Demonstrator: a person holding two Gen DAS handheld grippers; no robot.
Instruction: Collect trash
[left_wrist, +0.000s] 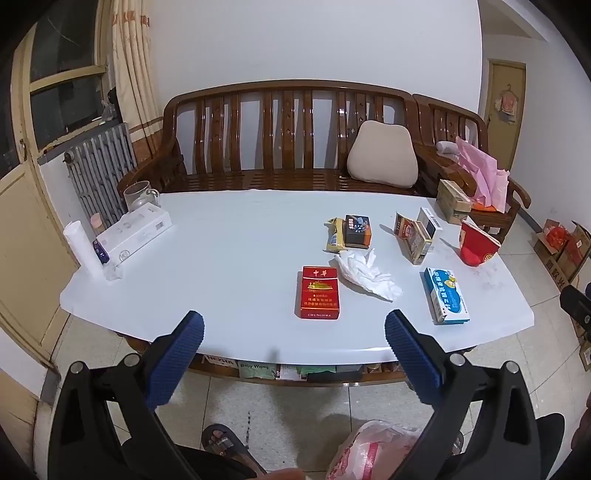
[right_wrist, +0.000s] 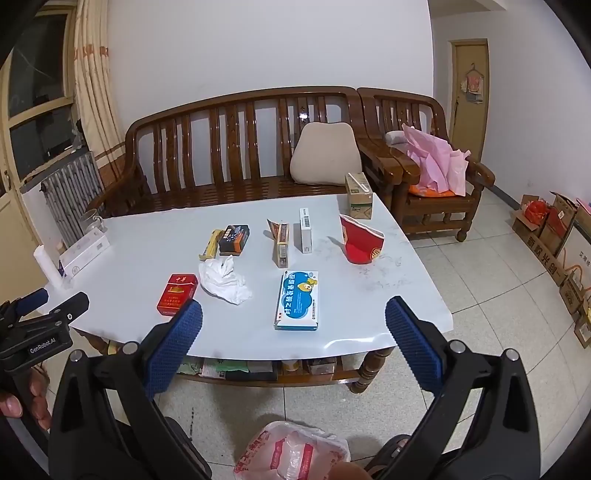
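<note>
On the white table lie a red cigarette pack, a crumpled white tissue, a blue-and-white medicine box, a squashed red paper cup, a dark box beside a yellow wrapper, and small upright cartons. My left gripper hangs open before the table's near edge, nothing between its fingers. My right gripper is open too, just short of the medicine box. A pink-printed plastic bag sits on the floor below.
A white box, a white roll and a glass mug stand at the table's left end; a drink carton at the far right corner. A wooden bench and armchair stand behind. Cardboard boxes line the right wall.
</note>
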